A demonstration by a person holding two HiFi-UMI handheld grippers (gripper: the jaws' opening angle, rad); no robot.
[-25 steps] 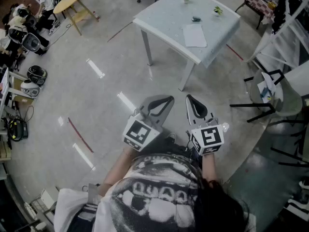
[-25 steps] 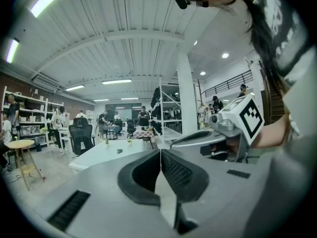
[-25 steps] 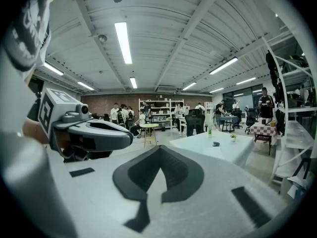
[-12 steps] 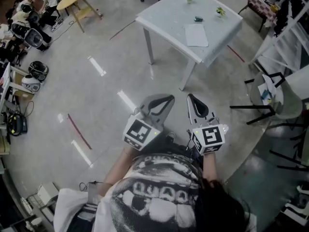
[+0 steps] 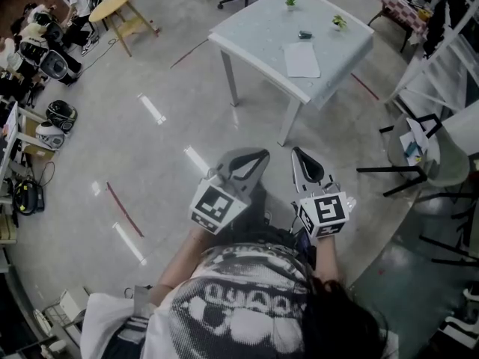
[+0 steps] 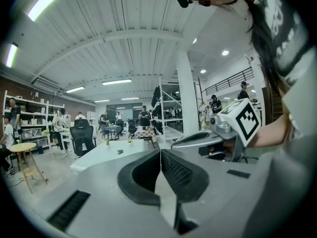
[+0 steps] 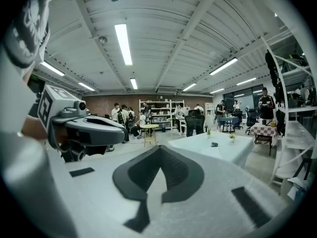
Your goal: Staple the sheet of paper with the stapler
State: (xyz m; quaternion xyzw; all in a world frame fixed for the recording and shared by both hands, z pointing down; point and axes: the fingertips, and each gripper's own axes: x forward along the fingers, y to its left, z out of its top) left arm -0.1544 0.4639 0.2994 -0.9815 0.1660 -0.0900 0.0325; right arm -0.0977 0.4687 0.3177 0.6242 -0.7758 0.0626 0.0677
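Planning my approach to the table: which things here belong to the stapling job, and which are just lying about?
For the job: sheet of paper, stapler, white table.
Lying about: plant, second plant, round wooden table, helmet.

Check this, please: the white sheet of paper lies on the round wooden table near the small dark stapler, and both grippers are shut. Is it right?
No: the head view shows the white sheet of paper on the white square table instead. The small dark stapler is near it, and the left gripper and right gripper are shut.
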